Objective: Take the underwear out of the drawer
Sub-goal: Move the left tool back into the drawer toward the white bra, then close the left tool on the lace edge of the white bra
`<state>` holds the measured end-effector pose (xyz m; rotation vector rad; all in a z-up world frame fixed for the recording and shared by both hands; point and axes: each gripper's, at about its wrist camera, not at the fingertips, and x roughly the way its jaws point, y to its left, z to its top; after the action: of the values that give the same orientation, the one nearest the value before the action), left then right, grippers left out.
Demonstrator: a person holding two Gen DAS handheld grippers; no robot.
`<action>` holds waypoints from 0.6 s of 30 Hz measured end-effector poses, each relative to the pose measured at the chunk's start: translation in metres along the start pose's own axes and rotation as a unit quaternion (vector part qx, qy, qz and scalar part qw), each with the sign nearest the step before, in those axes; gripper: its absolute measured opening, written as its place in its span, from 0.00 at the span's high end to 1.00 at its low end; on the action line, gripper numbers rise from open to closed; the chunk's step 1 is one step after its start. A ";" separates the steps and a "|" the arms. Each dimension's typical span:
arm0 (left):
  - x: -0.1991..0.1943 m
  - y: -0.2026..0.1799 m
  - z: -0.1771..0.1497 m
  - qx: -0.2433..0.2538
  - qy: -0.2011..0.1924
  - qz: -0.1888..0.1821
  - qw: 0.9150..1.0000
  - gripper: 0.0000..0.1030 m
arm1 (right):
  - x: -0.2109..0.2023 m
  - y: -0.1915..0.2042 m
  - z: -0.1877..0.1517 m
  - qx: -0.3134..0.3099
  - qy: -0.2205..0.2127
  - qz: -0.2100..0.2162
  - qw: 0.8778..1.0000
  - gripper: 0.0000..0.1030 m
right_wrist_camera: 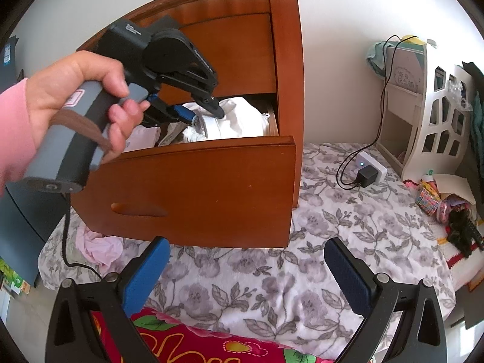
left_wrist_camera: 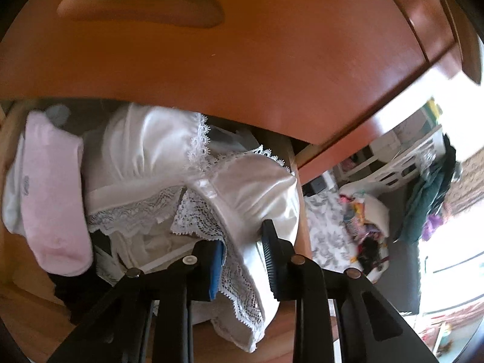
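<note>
A wooden nightstand's lower drawer (right_wrist_camera: 196, 181) stands pulled out on a floral bedsheet (right_wrist_camera: 302, 272). It holds a white satin bra with lace trim (left_wrist_camera: 248, 187), a pale pink garment (left_wrist_camera: 54, 193) on its left and dark fabric underneath. A hand holds my left gripper (left_wrist_camera: 242, 260) down inside the drawer, shut on the bra's right cup, with lace hanging between the fingers. In the right wrist view the left gripper (right_wrist_camera: 205, 112) pinches the white bra (right_wrist_camera: 242, 118) at the drawer's top. My right gripper (right_wrist_camera: 246, 269) hovers open and holds nothing, in front of the drawer.
The closed upper drawer front (left_wrist_camera: 211, 60) overhangs the open drawer. A pink cloth (right_wrist_camera: 99, 248) lies by the nightstand's lower left corner. A power strip with charger (right_wrist_camera: 367, 172), a white shelf (right_wrist_camera: 435, 112) and toys (right_wrist_camera: 438, 199) sit to the right. A red patterned blanket (right_wrist_camera: 181, 341) lies near me.
</note>
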<state>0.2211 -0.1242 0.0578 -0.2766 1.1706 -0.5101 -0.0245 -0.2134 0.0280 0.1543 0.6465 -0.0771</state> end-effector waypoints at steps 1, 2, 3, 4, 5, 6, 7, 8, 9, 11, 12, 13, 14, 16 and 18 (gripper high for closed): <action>-0.002 0.003 0.000 -0.004 0.001 -0.005 1.000 0.75 | 0.000 0.000 0.000 0.000 0.000 0.000 1.000 0.00; -0.003 0.005 -0.002 -0.003 -0.001 -0.007 1.000 0.76 | 0.000 0.000 0.000 0.000 0.000 0.000 1.000 0.00; -0.004 0.004 -0.003 0.001 -0.003 -0.008 1.000 0.79 | 0.000 0.000 0.000 0.000 -0.001 0.000 1.000 0.00; -0.003 0.001 -0.005 0.006 -0.006 -0.006 1.000 0.83 | 0.000 0.000 0.000 0.000 -0.001 0.000 1.000 0.00; -0.005 0.000 -0.006 0.010 -0.011 -0.006 1.000 0.84 | 0.000 0.000 0.000 0.000 0.000 0.000 1.000 0.00; -0.006 0.000 -0.007 0.010 -0.014 -0.010 1.000 0.87 | 0.000 0.000 0.000 0.000 0.000 0.000 1.000 0.00; -0.008 0.001 -0.007 0.007 -0.018 -0.015 1.000 0.89 | 0.000 0.000 0.000 0.000 -0.001 0.000 1.000 0.00; -0.011 0.001 -0.007 0.005 -0.023 -0.021 1.000 0.89 | 0.000 0.000 0.000 0.001 -0.001 0.000 1.000 0.00; -0.015 0.002 -0.008 0.004 -0.030 -0.023 0.999 0.90 | -0.001 0.000 0.000 0.001 -0.001 0.000 1.000 0.00; -0.023 0.004 -0.009 0.006 -0.044 -0.024 0.999 0.90 | -0.001 0.000 0.000 0.000 -0.001 0.000 1.000 0.00; -0.027 0.004 -0.009 0.008 -0.051 -0.024 0.998 0.90 | -0.001 0.000 0.000 0.000 -0.001 0.000 1.000 0.00; -0.031 0.004 -0.010 0.011 -0.056 -0.022 0.998 0.91 | -0.001 0.000 0.000 0.000 -0.001 0.000 1.000 0.00; -0.035 0.004 -0.011 0.016 -0.063 -0.019 0.998 0.91 | -0.001 0.000 0.000 0.000 -0.001 0.000 1.000 0.00; -0.048 0.004 -0.014 0.035 -0.082 -0.010 0.996 0.91 | -0.001 0.000 0.000 0.001 -0.001 0.000 1.000 0.00; -0.061 0.006 -0.017 0.052 -0.100 -0.003 0.994 0.91 | -0.001 0.000 -0.001 0.002 -0.001 0.001 1.000 0.00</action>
<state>0.1886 -0.0861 0.0978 -0.2364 0.9452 -0.5336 -0.0259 -0.2135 0.0284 0.1590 0.6446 -0.0769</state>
